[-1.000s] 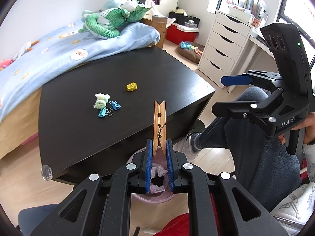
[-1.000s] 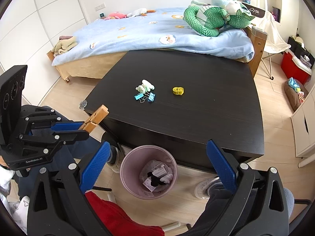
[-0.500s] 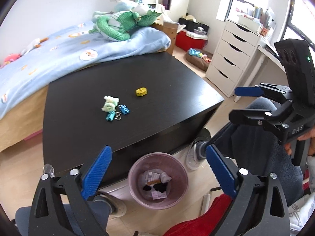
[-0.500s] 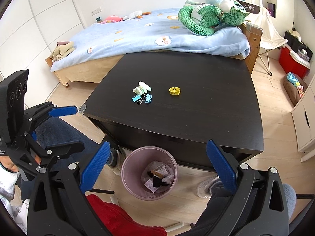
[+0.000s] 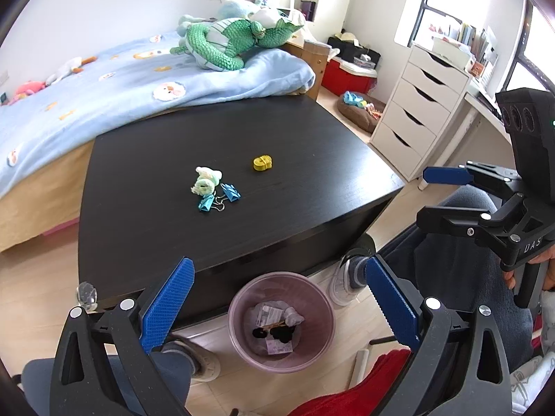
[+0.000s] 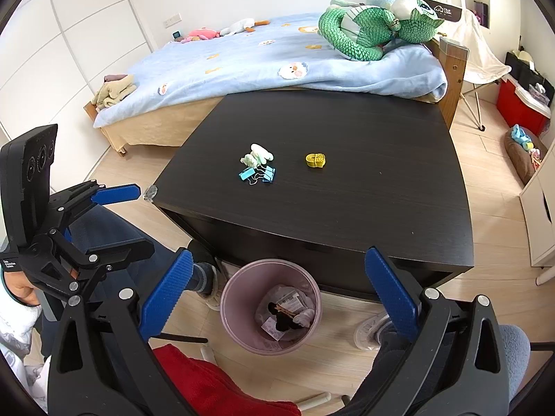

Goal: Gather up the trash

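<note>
My left gripper (image 5: pixel 277 275) stands open over the pink waste bin (image 5: pixel 242 343) on the floor, with nothing between its blue pads. A wooden clothespin (image 6: pixel 285 310) lies in the bin (image 6: pixel 231 322) among paper scraps. My right gripper (image 6: pixel 277 261) is also open and empty above the bin. On the black table (image 5: pixel 277 131) lie a crumpled pale tissue (image 5: pixel 204 180), two blue binder clips (image 5: pixel 230 192) and a small yellow piece (image 5: pixel 262 163). Each wrist view also shows the other gripper from the side: the right gripper (image 5: pixel 425 196), the left gripper (image 6: pixel 138 216).
A bed with a blue blanket (image 6: pixel 277 59) and a green plush toy (image 6: pixel 367 27) lies behind the table. White drawers (image 5: pixel 416 114) stand to the right. A person's legs and shoes (image 5: pixel 345 277) flank the bin; red cloth (image 6: pixel 215 388) lies near.
The left gripper opened and let go of the wooden clothespin, which now lies in the bin. The right gripper kept its place.
</note>
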`<state>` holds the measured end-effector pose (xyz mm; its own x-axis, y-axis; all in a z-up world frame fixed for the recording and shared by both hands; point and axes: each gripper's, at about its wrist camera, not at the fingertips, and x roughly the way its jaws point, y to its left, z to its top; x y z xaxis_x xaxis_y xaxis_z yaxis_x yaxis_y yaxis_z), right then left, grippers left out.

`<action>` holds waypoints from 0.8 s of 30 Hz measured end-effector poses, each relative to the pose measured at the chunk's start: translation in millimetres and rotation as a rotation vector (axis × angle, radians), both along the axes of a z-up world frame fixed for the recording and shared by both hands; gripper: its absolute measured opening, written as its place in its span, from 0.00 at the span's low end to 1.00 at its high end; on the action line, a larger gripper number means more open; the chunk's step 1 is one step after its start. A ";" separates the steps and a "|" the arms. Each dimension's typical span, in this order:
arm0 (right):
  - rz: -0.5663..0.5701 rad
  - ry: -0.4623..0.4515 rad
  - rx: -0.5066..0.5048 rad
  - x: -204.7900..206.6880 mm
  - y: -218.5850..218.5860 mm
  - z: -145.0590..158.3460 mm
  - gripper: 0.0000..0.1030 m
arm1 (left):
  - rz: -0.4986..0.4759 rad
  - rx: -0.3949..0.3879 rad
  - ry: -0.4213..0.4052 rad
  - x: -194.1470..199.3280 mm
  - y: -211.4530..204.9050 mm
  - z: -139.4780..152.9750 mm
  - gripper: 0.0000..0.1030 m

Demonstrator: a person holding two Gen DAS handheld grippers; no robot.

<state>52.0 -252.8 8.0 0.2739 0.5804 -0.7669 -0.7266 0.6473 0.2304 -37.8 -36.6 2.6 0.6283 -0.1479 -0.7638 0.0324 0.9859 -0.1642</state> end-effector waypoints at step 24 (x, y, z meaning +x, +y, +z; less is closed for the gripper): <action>0.012 -0.044 -0.084 73.0 68.5 -2.7 0.95 | 0.090 0.017 -0.018 42.4 42.9 -2.6 0.93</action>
<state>125.0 -184.3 5.3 0.3015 0.5177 -0.8007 -0.7427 0.6541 0.1432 4.6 6.3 0.0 0.6524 -0.0773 -0.7539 -0.0539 0.9875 -0.1479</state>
